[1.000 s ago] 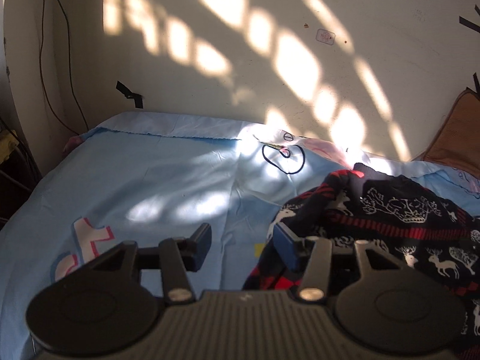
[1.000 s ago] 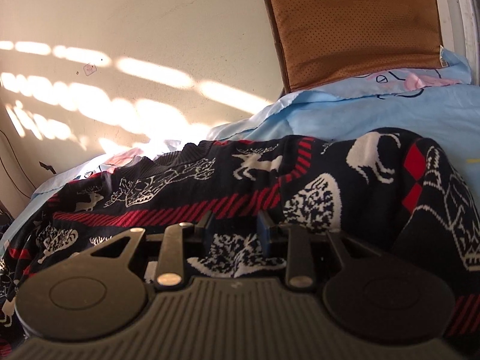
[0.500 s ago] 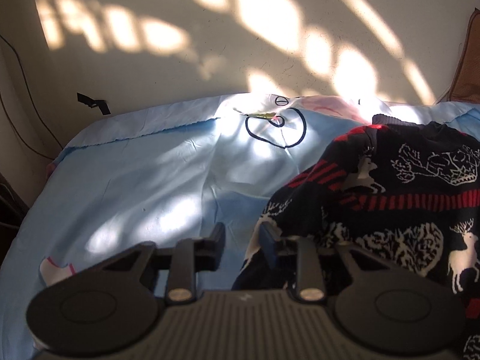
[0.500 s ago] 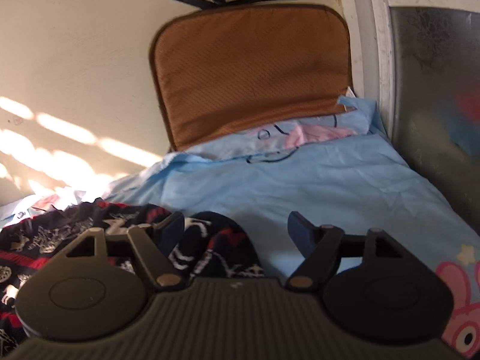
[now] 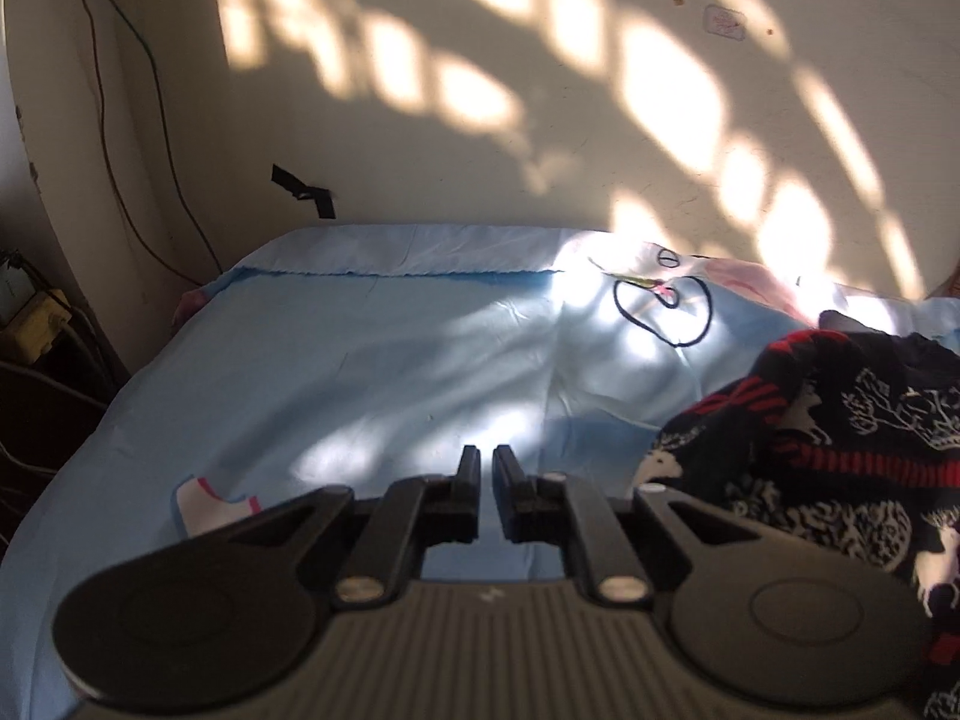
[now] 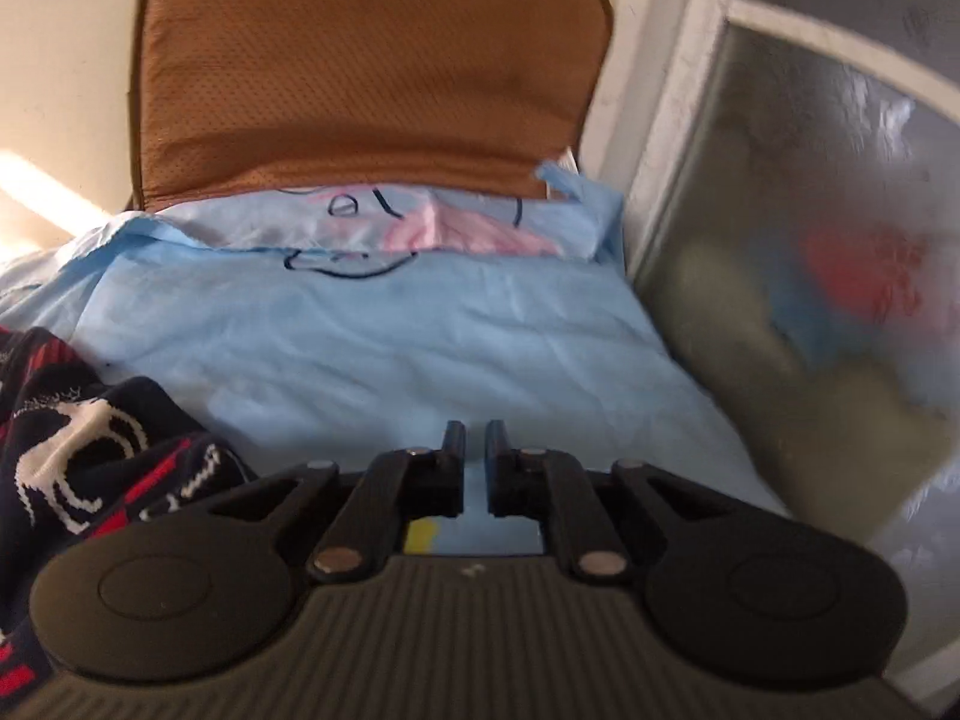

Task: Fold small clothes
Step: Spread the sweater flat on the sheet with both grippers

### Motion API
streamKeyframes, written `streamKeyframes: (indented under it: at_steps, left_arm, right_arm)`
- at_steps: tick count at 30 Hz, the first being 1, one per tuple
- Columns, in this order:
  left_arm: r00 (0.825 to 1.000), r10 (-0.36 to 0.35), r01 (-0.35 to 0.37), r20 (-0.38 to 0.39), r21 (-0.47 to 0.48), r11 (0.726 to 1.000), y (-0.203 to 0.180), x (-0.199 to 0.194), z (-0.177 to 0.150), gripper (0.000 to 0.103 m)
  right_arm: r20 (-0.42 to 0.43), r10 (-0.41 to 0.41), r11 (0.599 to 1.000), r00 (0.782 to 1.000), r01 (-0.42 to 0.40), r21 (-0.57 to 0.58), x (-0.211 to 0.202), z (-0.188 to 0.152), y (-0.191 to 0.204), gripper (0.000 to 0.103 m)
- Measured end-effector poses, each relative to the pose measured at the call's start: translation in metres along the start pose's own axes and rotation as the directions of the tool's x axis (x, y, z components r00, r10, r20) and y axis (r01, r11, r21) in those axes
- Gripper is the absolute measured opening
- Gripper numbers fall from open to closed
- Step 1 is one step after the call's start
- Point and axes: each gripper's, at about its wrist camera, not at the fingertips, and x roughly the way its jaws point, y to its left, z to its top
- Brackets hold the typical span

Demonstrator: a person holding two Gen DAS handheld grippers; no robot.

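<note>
Now both hand-held grippers (image 5: 486,461) (image 6: 474,438) closed, empty

Matt black plastic gripper bodies (image 5: 486,462) showing ribbed housings and shiny metal pins, a chunky knit sweater (image 5: 840,450) lying on a smooth, lightly creased cloth sheet (image 5: 360,372), a perforated brown cushion (image 6: 360,72) looking leathery.

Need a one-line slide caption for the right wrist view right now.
Right gripper, shut and empty, over the blue sheet; patterned sweater at left, brown cushion behind.
</note>
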Motion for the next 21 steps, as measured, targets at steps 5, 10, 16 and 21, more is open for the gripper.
streamKeyframes:
  at_steps: [5, 10, 16, 21]
  left_arm:
    - [0.984, -0.174, 0.173, 0.04, 0.021, 0.985, 0.004, -0.073, -0.037, 0.028]
    - [0.948, -0.309, 0.309, 0.07, 0.006, 0.951, 0.008, -0.126, -0.082, 0.038]
    - [0.913, -0.405, 0.406, 0.042, -0.012, 0.914, 0.001, -0.163, -0.145, 0.038]
    - [0.892, -0.45, 0.447, -0.029, -0.081, 0.891, -0.002, -0.167, -0.193, 0.036]
  right_arm:
    - [0.043, 0.304, 0.952, 0.952, -0.306, 0.022, -0.066, -0.018, 0.004, 0.016]
    - [-0.059, 0.579, 0.812, 0.813, -0.582, -0.04, -0.115, -0.061, 0.034, 0.032]
    - [-0.2, 0.648, 0.728, 0.735, -0.675, -0.119, -0.156, -0.125, 0.055, 0.033]
    - [-0.254, 0.615, 0.742, 0.747, -0.657, -0.136, -0.171, -0.151, 0.052, 0.036]
